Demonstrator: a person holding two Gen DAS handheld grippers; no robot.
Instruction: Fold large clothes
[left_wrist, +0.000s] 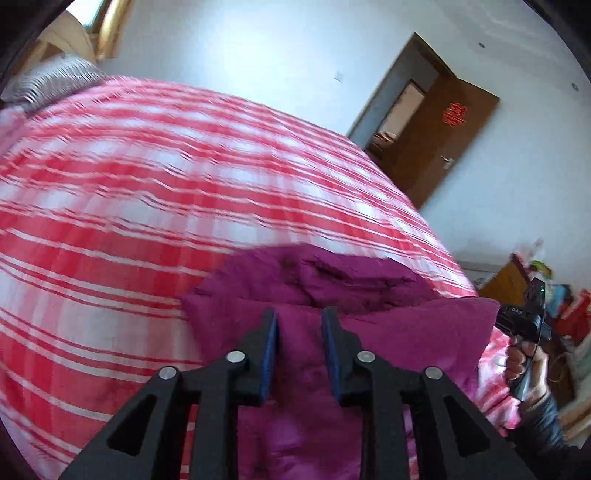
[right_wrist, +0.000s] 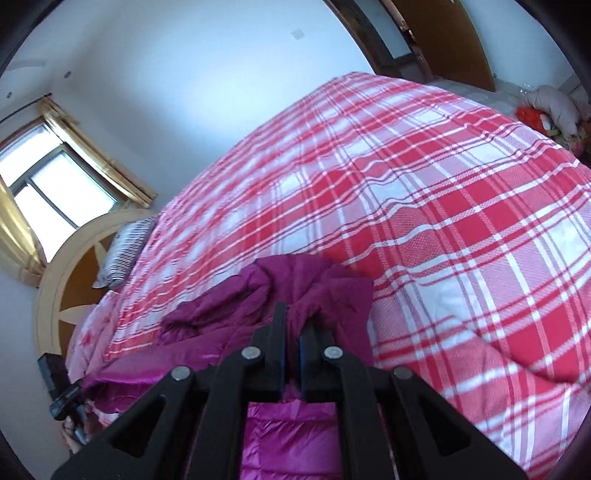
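Observation:
A magenta padded jacket (left_wrist: 332, 280) lies bunched on a red and white plaid bedspread (left_wrist: 147, 177). My left gripper (left_wrist: 300, 319) hovers over its near part, jaws partly open, nothing between them. In the right wrist view the jacket (right_wrist: 295, 280) lies at the near edge of the bedspread (right_wrist: 443, 206), with shiny quilted fabric below the fingers. My right gripper (right_wrist: 291, 325) has its jaws almost closed on a fold of the jacket. The right gripper also shows in the left wrist view (left_wrist: 524, 317), held by a hand at the right edge.
A striped pillow (right_wrist: 125, 251) lies by the curved headboard (right_wrist: 62, 280) under a window (right_wrist: 55, 184). A brown door (left_wrist: 443, 136) stands open on the far wall. Clothes and clutter (right_wrist: 550, 107) sit beyond the bed's far side.

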